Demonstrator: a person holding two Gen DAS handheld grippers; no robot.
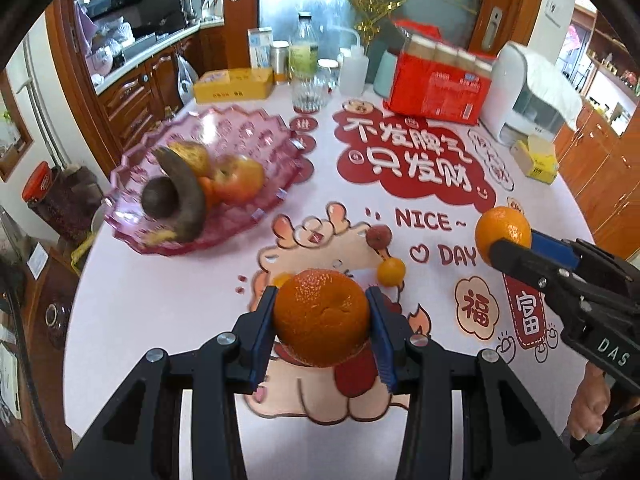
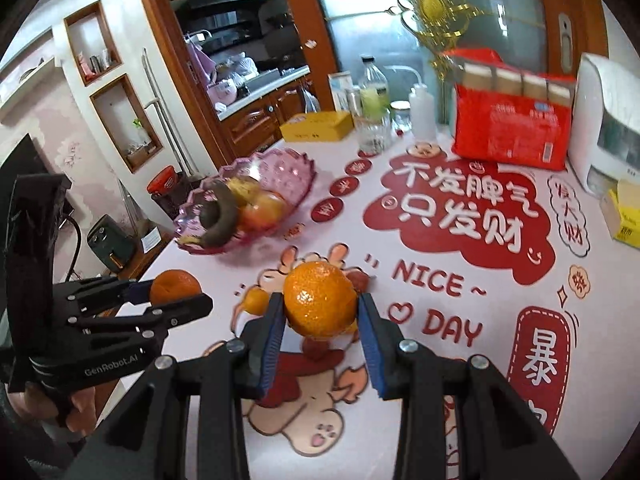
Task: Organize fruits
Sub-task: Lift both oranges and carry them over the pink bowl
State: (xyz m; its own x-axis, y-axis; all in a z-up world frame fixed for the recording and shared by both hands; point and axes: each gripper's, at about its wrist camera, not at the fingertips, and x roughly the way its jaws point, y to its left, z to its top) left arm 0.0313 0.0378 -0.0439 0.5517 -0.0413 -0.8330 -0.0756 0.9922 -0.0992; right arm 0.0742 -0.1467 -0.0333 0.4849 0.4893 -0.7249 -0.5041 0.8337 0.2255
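Note:
My left gripper (image 1: 321, 316) is shut on a large orange tangerine (image 1: 320, 316) and holds it above the table; it also shows in the right wrist view (image 2: 176, 286). My right gripper (image 2: 320, 308) is shut on a second orange (image 2: 319, 300), seen at the right in the left wrist view (image 1: 502, 232). A pink glass fruit bowl (image 1: 256, 128) at the back left holds an apple (image 1: 240, 178), a dark banana (image 1: 188, 196), a dark round fruit and other fruit. A small kumquat (image 1: 391, 271) and a reddish lychee (image 1: 378, 235) lie on the table between the grippers.
The table has a white cloth with red print (image 1: 408, 160). At its far edge stand a yellow box (image 1: 232, 85), bottles (image 1: 304, 48), a glass (image 1: 307, 94), a red package (image 1: 438, 80), a white appliance (image 1: 528, 92) and a yellow tissue box (image 1: 538, 158). Wooden cabinets flank both sides.

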